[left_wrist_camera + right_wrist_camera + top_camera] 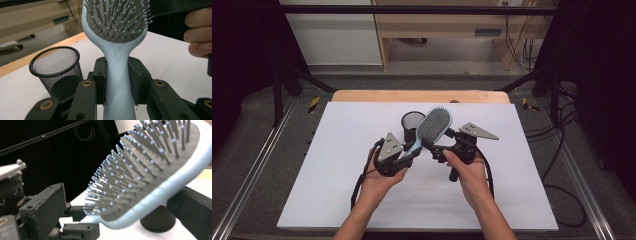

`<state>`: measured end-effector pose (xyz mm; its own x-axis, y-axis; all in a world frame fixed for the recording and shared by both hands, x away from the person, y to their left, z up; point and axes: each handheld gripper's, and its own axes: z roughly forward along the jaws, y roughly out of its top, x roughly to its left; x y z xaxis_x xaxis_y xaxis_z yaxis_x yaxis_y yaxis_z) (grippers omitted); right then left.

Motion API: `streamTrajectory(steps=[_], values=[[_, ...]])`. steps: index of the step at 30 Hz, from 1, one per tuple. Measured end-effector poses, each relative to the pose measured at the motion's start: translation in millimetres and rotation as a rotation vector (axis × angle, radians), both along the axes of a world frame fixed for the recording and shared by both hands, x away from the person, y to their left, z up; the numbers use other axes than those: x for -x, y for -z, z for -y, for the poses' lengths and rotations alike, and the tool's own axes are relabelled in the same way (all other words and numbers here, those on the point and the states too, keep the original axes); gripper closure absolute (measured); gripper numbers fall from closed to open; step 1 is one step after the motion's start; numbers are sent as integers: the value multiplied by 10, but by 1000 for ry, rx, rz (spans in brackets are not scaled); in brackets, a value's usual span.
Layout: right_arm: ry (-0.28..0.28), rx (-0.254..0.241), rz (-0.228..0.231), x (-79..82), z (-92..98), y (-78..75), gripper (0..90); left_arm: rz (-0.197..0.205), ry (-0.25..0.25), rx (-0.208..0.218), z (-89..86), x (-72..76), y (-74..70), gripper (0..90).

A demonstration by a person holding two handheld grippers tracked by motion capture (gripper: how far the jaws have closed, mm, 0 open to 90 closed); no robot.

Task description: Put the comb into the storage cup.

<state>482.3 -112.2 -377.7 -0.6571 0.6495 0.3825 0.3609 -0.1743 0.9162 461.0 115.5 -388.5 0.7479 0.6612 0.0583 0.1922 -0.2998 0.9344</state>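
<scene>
The left gripper [117, 85] clamps the light, rigid hairbrush [117, 45] by its smooth, slippery handle, best held there, while the right gripper [112, 220] stands wide around the paddle head, above the mesh cup [56, 66].

A white sheet [337, 190] covers the desk [417, 96], whose wooden edge shows at the far side. Beyond stand pale wooden furniture [437, 25] and what look like hanging cables [517, 35].
</scene>
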Motion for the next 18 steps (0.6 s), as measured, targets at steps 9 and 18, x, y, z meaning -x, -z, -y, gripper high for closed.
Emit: streamTrajectory(steps=[9,18], values=[[2,-33,-12,-41,-5,-14,56,10,0,11,20,28,37,694],[13,-64,-30,-84,-1,0,104,22,1,3,31,43,73,694]])
